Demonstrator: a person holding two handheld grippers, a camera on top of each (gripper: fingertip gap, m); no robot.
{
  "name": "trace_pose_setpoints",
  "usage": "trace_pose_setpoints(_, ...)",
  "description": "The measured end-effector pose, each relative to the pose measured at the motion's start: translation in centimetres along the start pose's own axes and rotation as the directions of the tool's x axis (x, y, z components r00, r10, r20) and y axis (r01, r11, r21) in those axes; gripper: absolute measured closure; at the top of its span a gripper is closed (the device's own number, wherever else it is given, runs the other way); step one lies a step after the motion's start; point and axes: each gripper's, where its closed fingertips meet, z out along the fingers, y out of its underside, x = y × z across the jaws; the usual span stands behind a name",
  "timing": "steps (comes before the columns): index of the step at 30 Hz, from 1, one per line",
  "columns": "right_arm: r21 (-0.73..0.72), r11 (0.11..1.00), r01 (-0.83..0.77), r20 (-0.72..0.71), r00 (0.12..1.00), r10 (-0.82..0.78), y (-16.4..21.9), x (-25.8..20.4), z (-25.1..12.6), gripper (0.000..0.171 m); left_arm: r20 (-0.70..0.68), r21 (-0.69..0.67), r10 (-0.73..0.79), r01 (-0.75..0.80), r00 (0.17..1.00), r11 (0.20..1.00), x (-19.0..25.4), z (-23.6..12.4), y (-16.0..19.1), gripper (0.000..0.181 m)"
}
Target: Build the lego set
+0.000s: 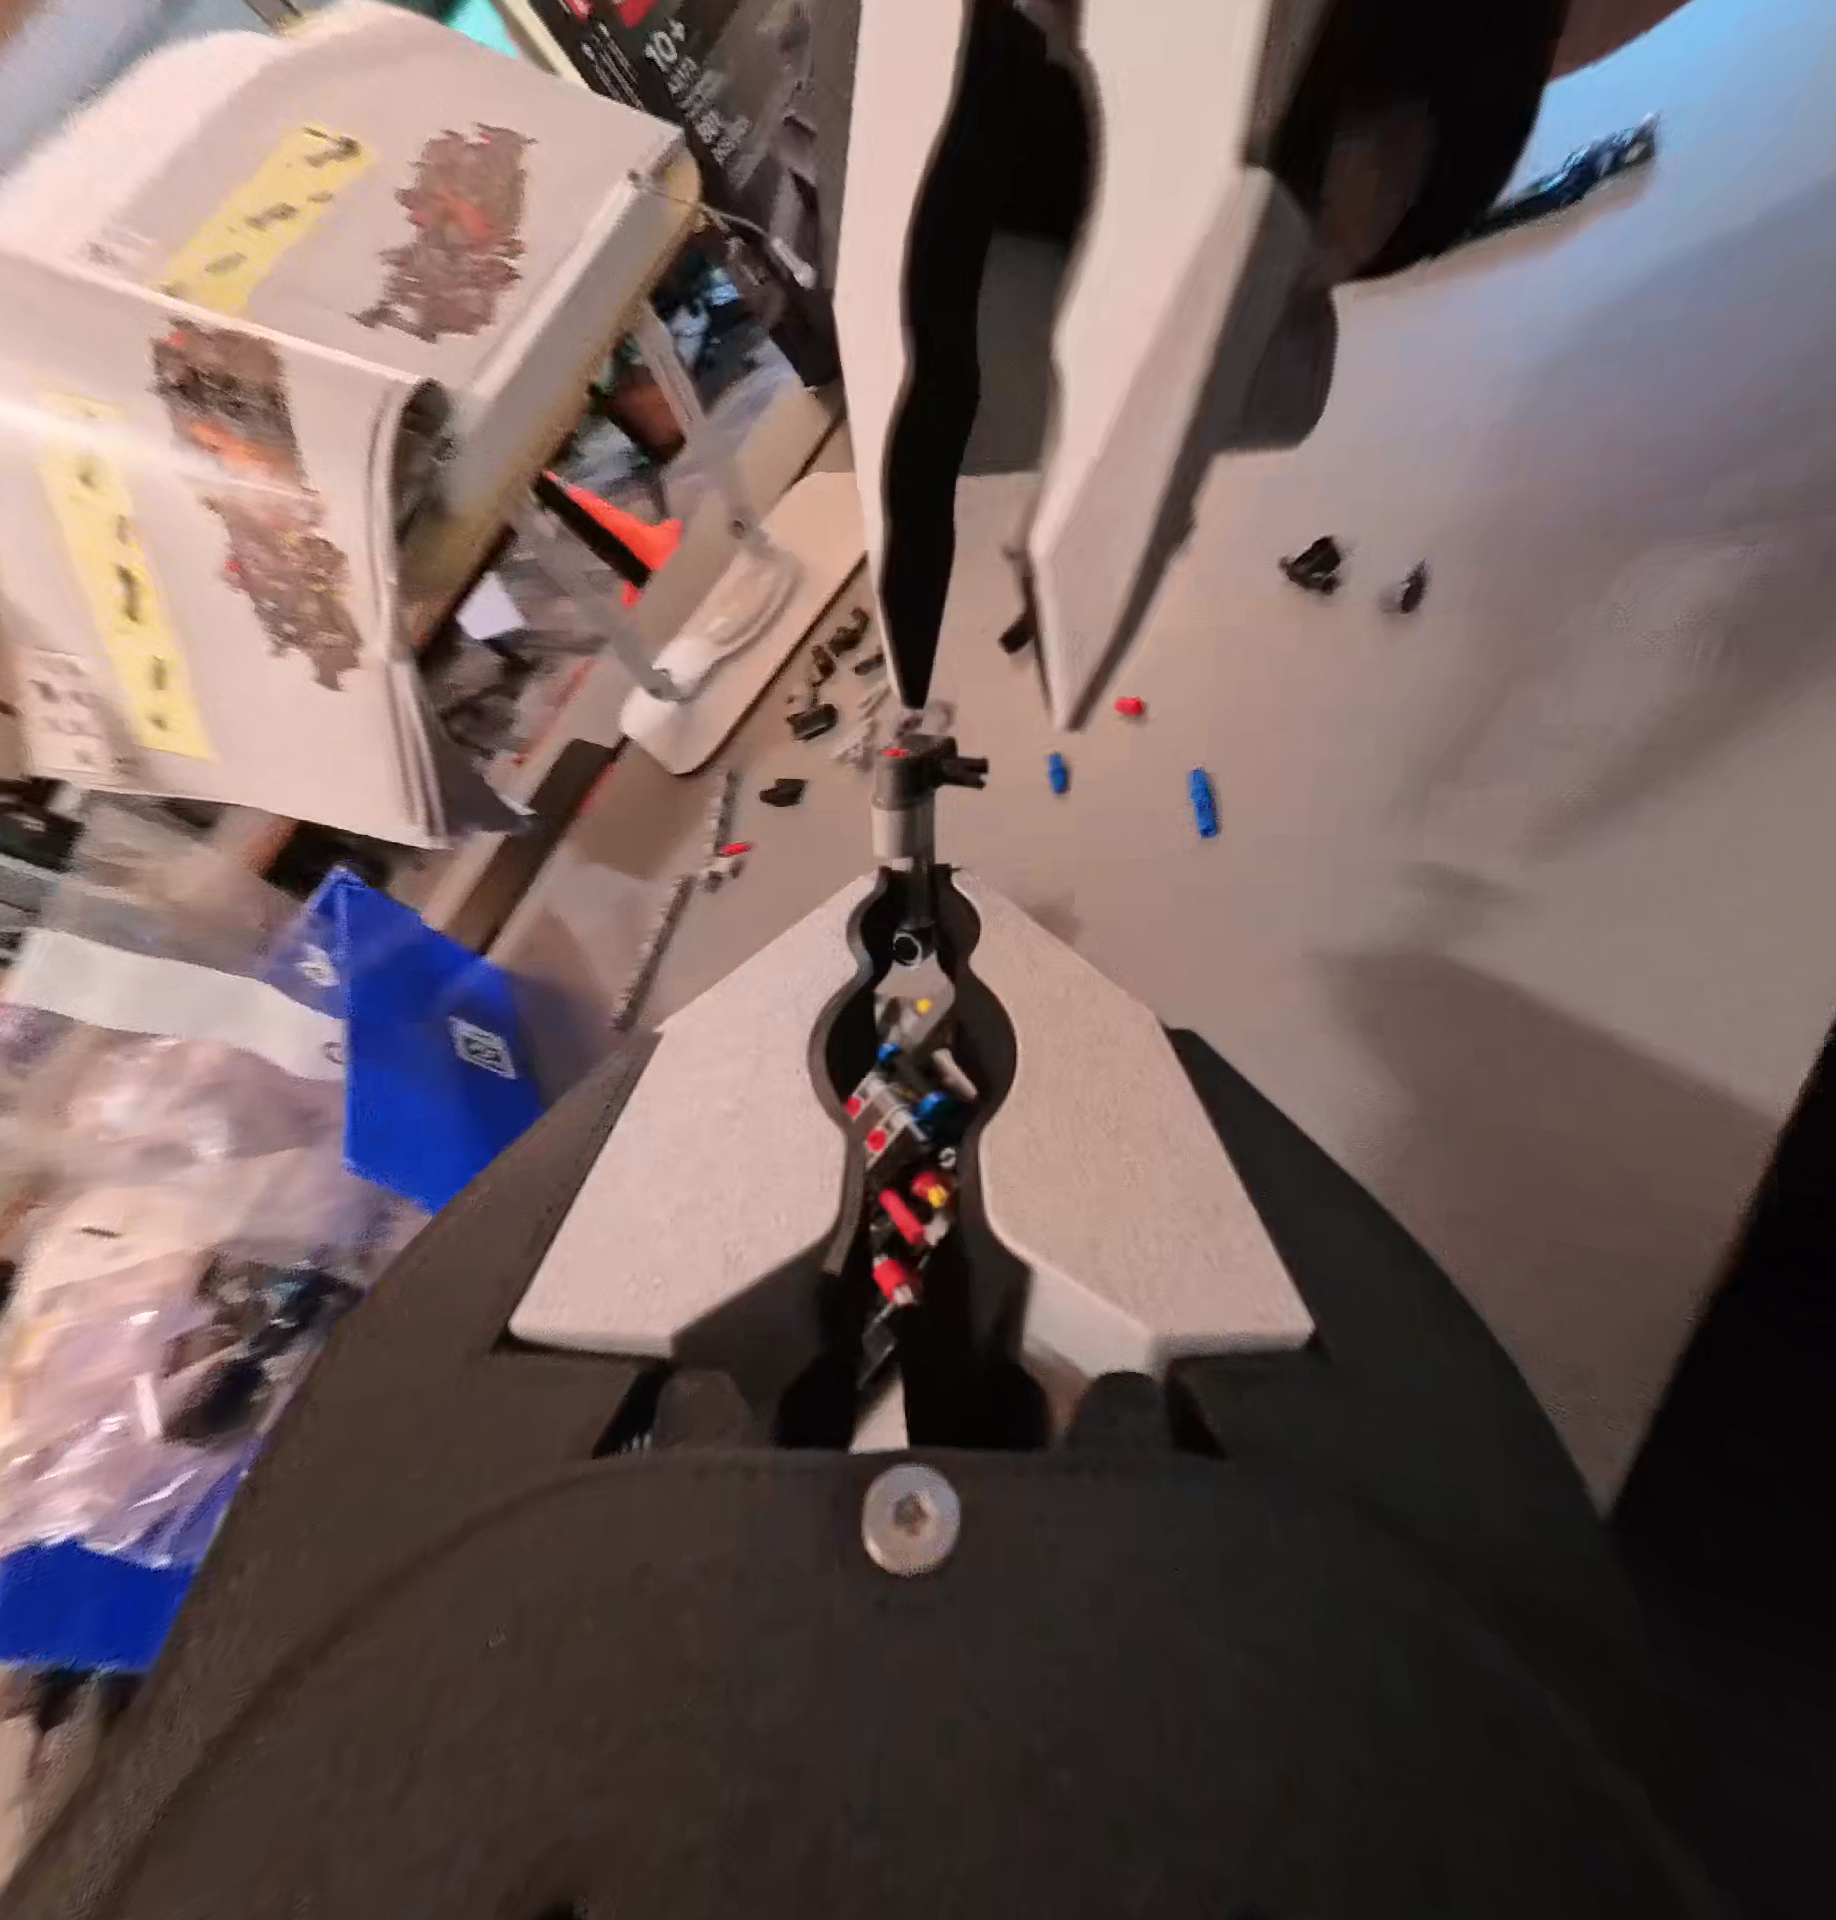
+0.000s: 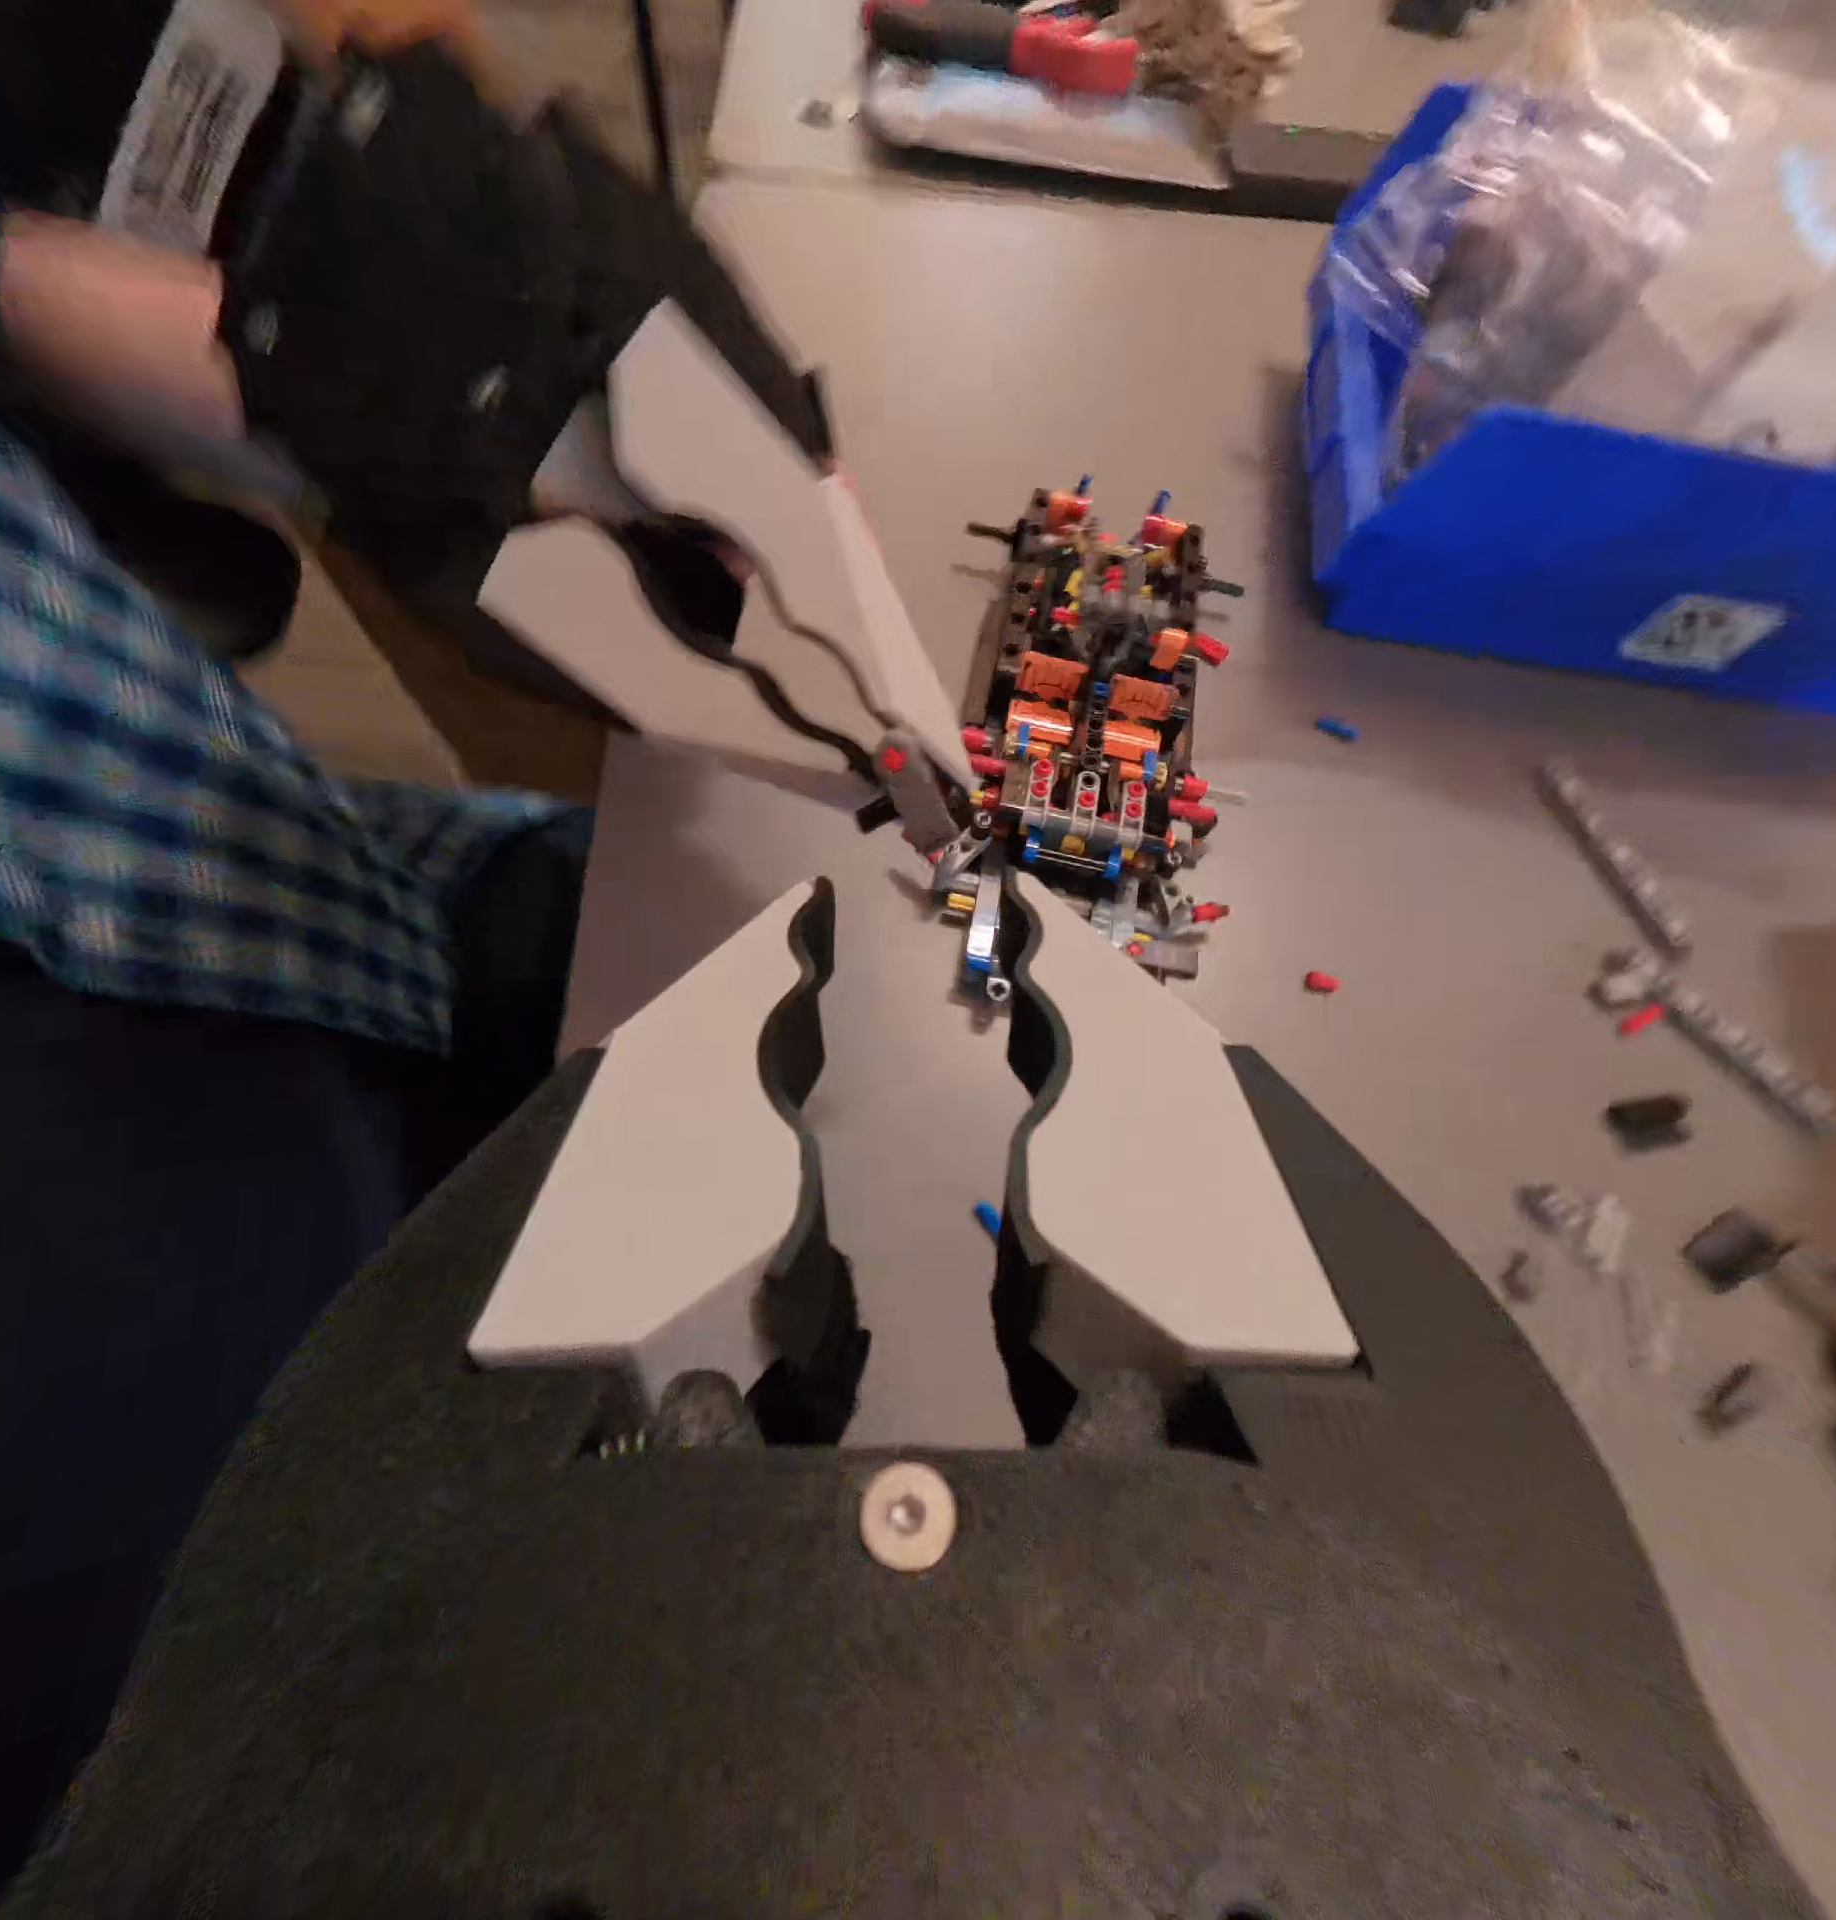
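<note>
Grey connector piece (image 2: pixel 909 795) is being clamped by the left claw (image 2: pixel 919 774); the right claw (image 2: pixel 919 899), spread apart at 6 o'clock of the chassis (image 2: pixel 1096 707), is best being steadied there.

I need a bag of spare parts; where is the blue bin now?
In the right wrist view the blue bin stands on the table at the upper right, right of the lego model; clear bags fill it.

Both wrist cameras close, facing each other over lego model (image 2: pixel 1096 717).
</note>
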Motion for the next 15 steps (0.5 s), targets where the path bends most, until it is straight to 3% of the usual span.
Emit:
trace_pose_setpoints(3, 0.084, 0.953, -0.292, 0.056, 0.956, 0.288, -0.5, -0.2, 0.0, 0.132, 0.063, -0.028, 0.089, -0.087, 0.994, 0.996, -0.1, 0.2, 0.1, 0.176)
trace_pose_setpoints(6, 0.132, 0.883, -0.45, 0.089, 0.893, 0.441, -0.3, 0.0, 0.4, 0.133, 0.108, -0.033, 0.18, -0.177, 0.978, 0.984, 0.0, 0.3, -0.2, 0.176)
trace_pose_setpoints(9, 0.137, 0.836, -0.532, 0.16, 0.844, 0.512, -0.3, -0.9, 0.9, 0.134, 0.131, -0.041, 0.251, -0.248, 0.959, 0.968, 0.3, 0.5, -0.3, 0.176)
trace_pose_setpoints(15, 0.174, 0.826, -0.536, 0.134, 0.844, 0.519, -0.1, -0.9, 1.5, 0.148, 0.147, -0.027, 0.276, -0.275, 0.95, 0.961, 0.8, 0.7, -0.5, 0.176)
